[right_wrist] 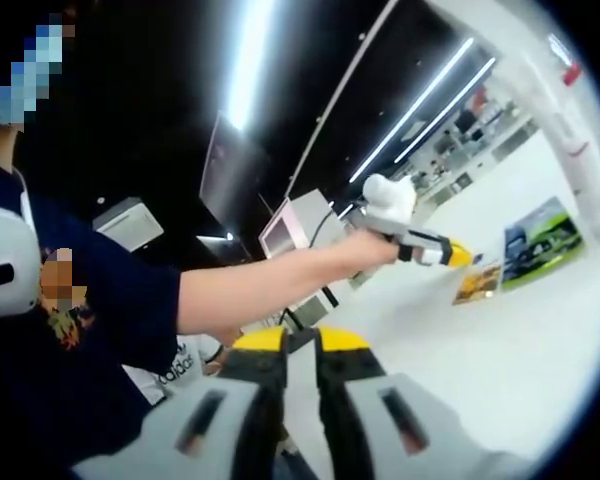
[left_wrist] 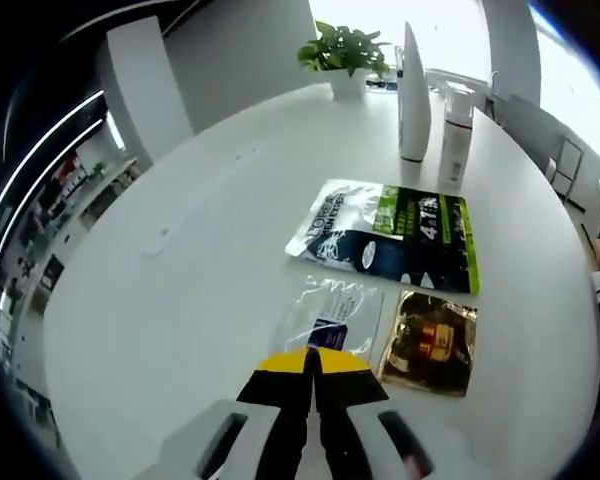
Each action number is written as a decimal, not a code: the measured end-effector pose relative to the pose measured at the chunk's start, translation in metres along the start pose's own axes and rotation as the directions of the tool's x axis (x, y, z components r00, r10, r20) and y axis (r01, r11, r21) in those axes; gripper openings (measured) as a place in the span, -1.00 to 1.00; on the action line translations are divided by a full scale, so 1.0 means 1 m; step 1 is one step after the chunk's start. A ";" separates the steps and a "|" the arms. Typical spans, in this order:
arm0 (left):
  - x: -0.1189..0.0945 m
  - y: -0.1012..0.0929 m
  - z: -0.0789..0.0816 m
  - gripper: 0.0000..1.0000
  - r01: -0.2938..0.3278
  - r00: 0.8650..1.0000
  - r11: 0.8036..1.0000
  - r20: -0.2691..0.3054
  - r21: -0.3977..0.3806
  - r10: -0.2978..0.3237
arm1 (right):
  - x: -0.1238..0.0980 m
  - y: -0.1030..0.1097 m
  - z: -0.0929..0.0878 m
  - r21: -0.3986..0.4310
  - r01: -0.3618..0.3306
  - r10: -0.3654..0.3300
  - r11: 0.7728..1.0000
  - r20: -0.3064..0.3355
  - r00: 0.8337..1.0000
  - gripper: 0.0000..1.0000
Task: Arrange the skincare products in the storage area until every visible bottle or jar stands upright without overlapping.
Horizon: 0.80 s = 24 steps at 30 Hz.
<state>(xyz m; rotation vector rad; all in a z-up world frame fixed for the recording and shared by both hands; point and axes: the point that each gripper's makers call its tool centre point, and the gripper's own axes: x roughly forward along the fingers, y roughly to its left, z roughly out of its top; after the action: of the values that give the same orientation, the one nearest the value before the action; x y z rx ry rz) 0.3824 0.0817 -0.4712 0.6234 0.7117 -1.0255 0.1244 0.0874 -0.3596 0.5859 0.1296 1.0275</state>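
In the left gripper view, the left claw (left_wrist: pixel 312 362) was seen clenched, its yellow-tipped jaws pressed together with nothing between them, held above a white table (left_wrist: pixel 180 300). Just ahead of the tips a clear sachet (left_wrist: pixel 332 318) lay flat, and beside it to the right a gold sachet (left_wrist: pixel 429 343) lay flat. Beyond these, a larger green pouch (left_wrist: pixel 390 238) was lying on the table. Far ahead of the claw, a tall tube (left_wrist: pixel 412 95) and a white bottle (left_wrist: pixel 455 137) were standing upright, close together but apart. A plant (left_wrist: pixel 344 55) was set at the table's far edge.

In the right gripper view, the right claw (right_wrist: pixel 300 350) was seen with its jaws nearly closed, a narrow gap between them and nothing held. Ahead of it, a person's arm (right_wrist: pixel 270 285) was stretched out, with the left claw (right_wrist: pixel 468 257) pointed toward the gold sachet (right_wrist: pixel 478 284) and the green pouch (right_wrist: pixel 540 243) on the table.
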 end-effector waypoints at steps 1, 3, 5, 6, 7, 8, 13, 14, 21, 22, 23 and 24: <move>0.000 0.001 0.001 -1.00 0.000 1.000 1.000 0.002 0.004 0.000 | 0.000 0.000 0.000 0.000 0.000 0.000 1.000 0.000 1.000 -0.79; -0.002 0.002 0.004 -1.00 -0.003 1.000 1.000 0.010 0.009 0.003 | 0.001 0.000 0.000 0.001 -0.002 0.002 1.000 -0.001 1.000 -0.79; -0.003 0.002 0.006 -1.00 -0.005 1.000 1.000 0.013 0.010 0.004 | 0.002 0.001 0.000 -0.001 -0.002 0.002 1.000 -0.003 1.000 -0.79; -0.004 0.002 0.006 -1.00 -0.005 1.000 1.000 0.015 0.010 0.005 | 0.002 0.001 0.000 -0.001 -0.003 0.003 1.000 -0.002 1.000 -0.79; -0.004 0.003 0.007 -1.00 -0.006 1.000 1.000 0.015 0.010 0.005 | 0.002 0.001 0.000 -0.001 -0.003 0.003 1.000 -0.002 1.000 -0.79; -0.004 0.003 0.006 -1.00 -0.006 1.000 1.000 0.015 0.009 0.006 | 0.002 0.001 0.000 0.000 -0.003 0.003 1.000 -0.002 1.000 -0.79; -0.003 0.007 0.000 -1.00 -0.009 1.000 1.000 0.002 -0.002 0.009 | 0.001 0.001 0.000 -0.003 0.002 -0.002 1.000 -0.002 1.000 -0.79; -0.002 0.008 -0.001 -1.00 -0.009 1.000 1.000 0.002 -0.012 0.009 | 0.001 0.001 0.000 -0.002 0.003 -0.003 1.000 -0.002 1.000 -0.79; 0.000 0.007 -0.007 -1.00 -0.006 1.000 1.000 -0.012 -0.023 0.005 | 0.001 0.000 0.000 -0.003 0.005 -0.005 1.000 -0.002 1.000 -0.79; 0.000 0.007 -0.006 -1.00 -0.006 1.000 1.000 -0.010 -0.023 0.006 | 0.001 0.001 0.000 -0.003 0.004 -0.004 1.000 -0.003 1.000 -0.79; -0.001 0.008 -0.006 -1.00 -0.007 1.000 1.000 -0.008 -0.024 0.007 | 0.001 0.001 0.001 -0.005 0.003 -0.003 1.000 -0.004 1.000 -0.79; -0.001 0.008 -0.005 -1.00 -0.009 1.000 1.000 -0.005 -0.024 0.009 | 0.002 0.001 0.001 -0.006 0.001 -0.001 1.000 -0.004 1.000 -0.79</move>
<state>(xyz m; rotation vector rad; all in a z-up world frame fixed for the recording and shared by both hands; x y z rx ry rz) 0.3883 0.0890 -0.4723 0.6078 0.7237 -1.0062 0.1246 0.0889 -0.3579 0.5782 0.1305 1.0275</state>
